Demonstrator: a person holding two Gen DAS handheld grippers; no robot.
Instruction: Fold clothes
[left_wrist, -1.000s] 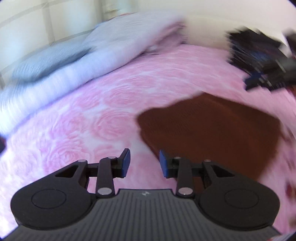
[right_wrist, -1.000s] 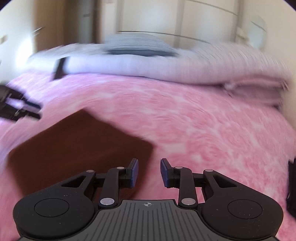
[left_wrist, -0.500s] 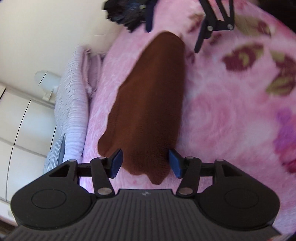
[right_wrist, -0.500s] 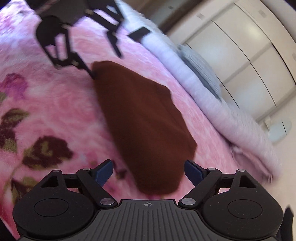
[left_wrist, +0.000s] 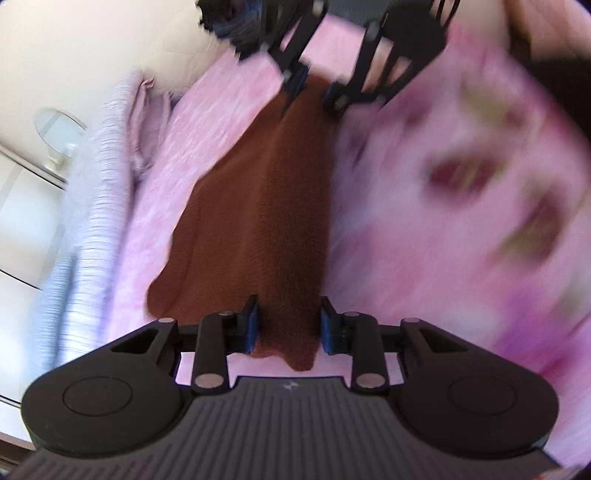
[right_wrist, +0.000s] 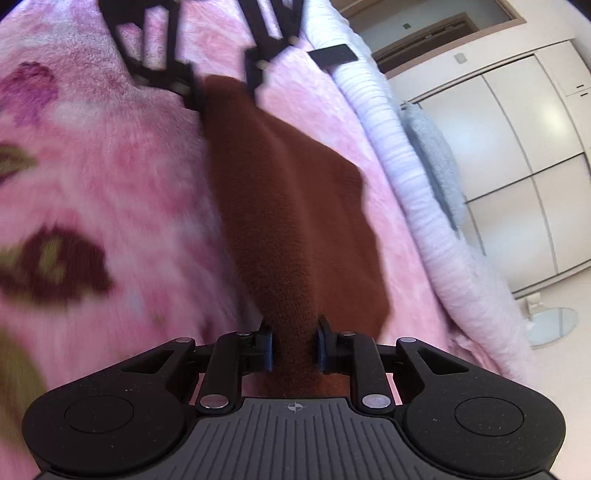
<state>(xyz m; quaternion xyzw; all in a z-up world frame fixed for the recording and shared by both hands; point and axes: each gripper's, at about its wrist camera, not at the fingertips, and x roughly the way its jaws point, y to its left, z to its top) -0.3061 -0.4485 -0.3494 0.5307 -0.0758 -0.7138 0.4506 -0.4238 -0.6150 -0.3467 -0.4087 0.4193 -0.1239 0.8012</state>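
Note:
A brown knit garment (left_wrist: 258, 206) lies stretched lengthwise on the pink floral blanket (left_wrist: 461, 177). My left gripper (left_wrist: 289, 325) has its blue pads on either side of one end of the garment, with cloth filling the gap. My right gripper (right_wrist: 293, 345) is closed on the other end of the same brown garment (right_wrist: 291, 206), cloth bunched between its pads. Each gripper also shows at the far end in the other view: the right gripper (left_wrist: 314, 85) and the left gripper (right_wrist: 225, 85).
A rolled white and lilac duvet (left_wrist: 92, 206) runs along the bed's far side, also in the right wrist view (right_wrist: 417, 177). A grey pillow (right_wrist: 436, 162) lies on it. White wardrobe doors (right_wrist: 517, 155) stand behind. A dark object (right_wrist: 332, 53) lies on the bed.
Both grippers have closed in on opposite ends of the brown garment, and the cloth now fills the gap between each pair of pads. The garment looks pulled longer and narrower.

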